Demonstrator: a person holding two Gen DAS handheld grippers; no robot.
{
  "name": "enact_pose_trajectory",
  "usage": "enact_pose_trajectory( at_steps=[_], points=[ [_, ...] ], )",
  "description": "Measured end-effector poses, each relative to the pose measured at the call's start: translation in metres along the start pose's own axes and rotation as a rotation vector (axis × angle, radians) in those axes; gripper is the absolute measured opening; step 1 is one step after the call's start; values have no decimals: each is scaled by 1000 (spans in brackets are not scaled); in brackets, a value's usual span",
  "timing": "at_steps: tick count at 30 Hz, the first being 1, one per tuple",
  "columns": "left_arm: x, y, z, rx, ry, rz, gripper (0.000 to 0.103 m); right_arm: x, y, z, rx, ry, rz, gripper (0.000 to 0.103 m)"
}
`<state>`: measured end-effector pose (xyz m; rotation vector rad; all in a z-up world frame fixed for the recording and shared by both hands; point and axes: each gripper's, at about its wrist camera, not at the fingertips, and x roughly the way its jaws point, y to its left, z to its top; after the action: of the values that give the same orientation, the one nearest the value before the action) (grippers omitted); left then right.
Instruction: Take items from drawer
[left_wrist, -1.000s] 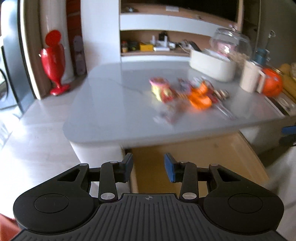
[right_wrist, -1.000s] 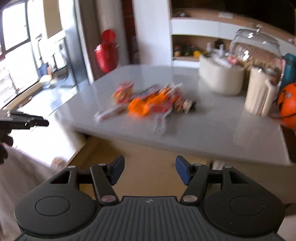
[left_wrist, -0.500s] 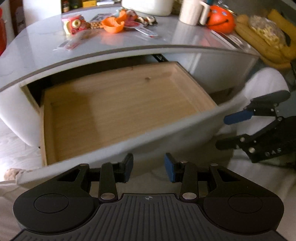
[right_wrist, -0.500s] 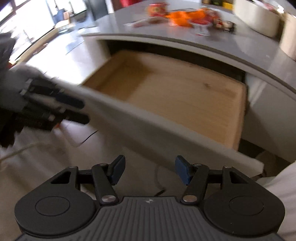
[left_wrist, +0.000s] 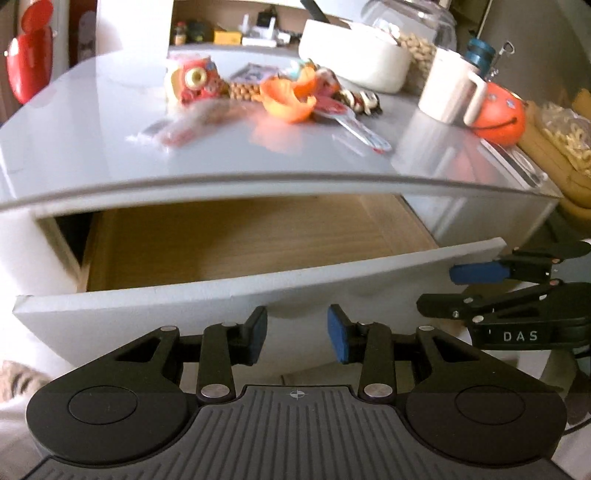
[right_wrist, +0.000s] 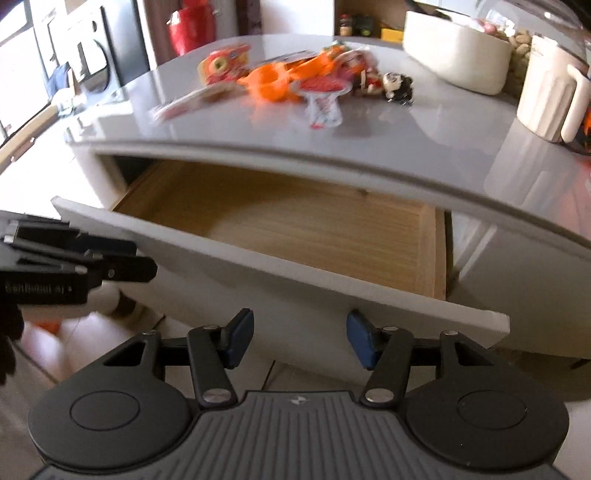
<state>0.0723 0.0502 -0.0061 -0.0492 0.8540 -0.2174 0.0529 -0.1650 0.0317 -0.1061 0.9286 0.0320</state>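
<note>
Drawer (left_wrist: 243, 240) ahead of both grippers stood open, visible floor bare. Items (left_wrist: 288, 92) lay beyond on worktop (left_wrist: 92, 147).

Left gripper (left_wrist: 296, 335) and right gripper (right_wrist: 295, 339) both spread wide, holding nothing.

Judged: removal apparently finished; next likely pushing front panel (right_wrist: 295, 295) shut.

Writing: "DAS" on right gripper body.
</note>
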Motion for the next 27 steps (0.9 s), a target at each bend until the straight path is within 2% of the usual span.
enact_pose_trajectory(
  at_steps=[7,13,17,22,25,27],
  points=[
    [22,13,24,-49,-45,10,40,28,-7,25,-18,-56,-46,57],
    [36,20,40,-86,-54,14,40,41,-15,41,28,-76,-50,57],
    [38,20,43,-89,-42,19,40,43,-18,47,65,-75,-43,58],
    [38,18,43,-91,-42,29,40,44,-16,45,44,-81,-49,58],
    [39,13,43,-74,-41,39,46,45,-15,44,42,-74,-52,58],
    [40,10,43,-75,-43,36,55,42,-16,42,62,-67,-48,58]
  ],
)
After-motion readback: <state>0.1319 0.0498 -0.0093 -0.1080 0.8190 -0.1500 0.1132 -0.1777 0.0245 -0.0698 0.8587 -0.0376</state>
